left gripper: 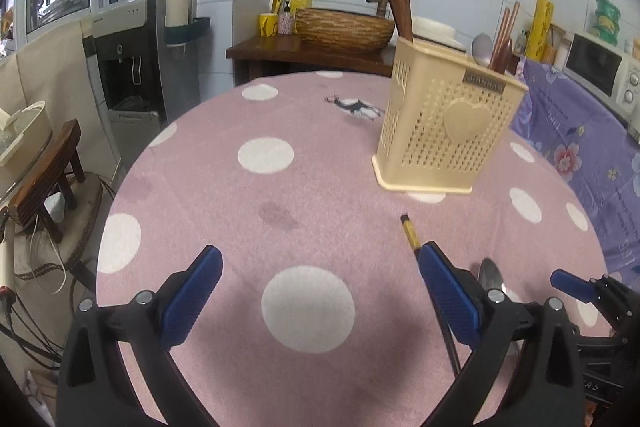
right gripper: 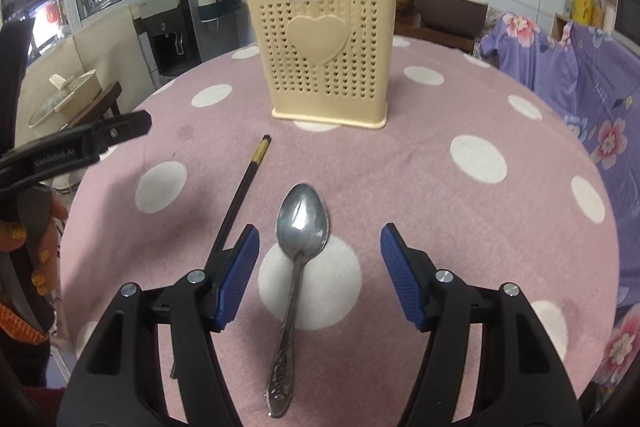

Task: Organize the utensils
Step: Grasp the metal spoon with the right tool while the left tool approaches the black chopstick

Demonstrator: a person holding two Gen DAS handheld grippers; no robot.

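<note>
Spoon (right gripper: 302, 223) lay flat on the pink dotted tablecloth (right gripper: 460, 211), bowl toward the holder, handle toward the person, right between the spread tongs of the right gripper (right gripper: 318, 273). Pads stood on either side of it, touching nothing. Right side of them was bare cloth. Just left of the spoon lay a black chopstick (right gripper: 242, 187), gold-banded tip aimed at the holder; its near end ran under the right gripper's left finger, so I could not tell how far it reached.

Left gripper (left gripper: 320, 291) had its tongs spread wide over bare cloth, nothing between them. From its own camera the chopstick (left gripper: 410, 233) sat just by its right finger (left gripper: 448, 291), outside the gap. Spoon bowl (left gripper: 490, 275) peeked behind that finger.

Holder (right gripper: 328, 51), cream perforated plastic with a heart, stood upright further back on the table. Wooden chopsticks filled its left section, a ladle and wooden spoons its right.

Step, as I judged it: pick-up approach on the two loose utensils, neither gripped yet. Right side looked about lined up. Next it would need to drop to the cloth and close on the neck or handle, which is thin and flat, so a low pinch was called for. Left gripper would need to shift right to straddle the chopstick before closing. Risk: the two grippers sat close and could bump.
</note>
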